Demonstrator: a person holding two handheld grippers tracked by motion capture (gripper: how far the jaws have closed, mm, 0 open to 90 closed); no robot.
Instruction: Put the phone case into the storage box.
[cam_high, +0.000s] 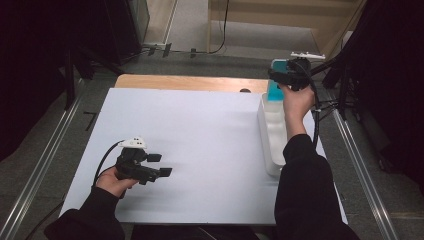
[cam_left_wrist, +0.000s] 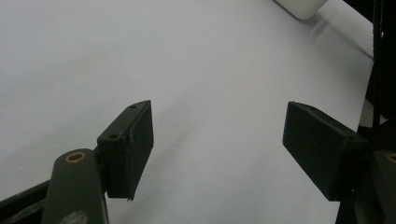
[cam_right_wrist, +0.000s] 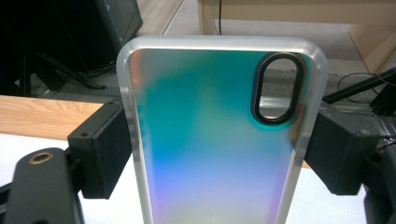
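**A:** so what's on the table? I see a big white sheet (cam_high: 200, 150) with a wooden edge (cam_high: 190, 82) at the far side.

**B:** yeah. Left gripper (cam_high: 162, 165) hangs low over the near left part, jaws apart, nothing in them. Right gripper (cam_high: 280, 75) is raised at the far right, holding a teal phone case (cam_high: 276, 82) over the far end of a white tray (cam_high: 270, 145).

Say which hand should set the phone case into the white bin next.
Right. Its gripper already clamps the phone case just past the white bin. The left gripper is open over bare table, farther away.
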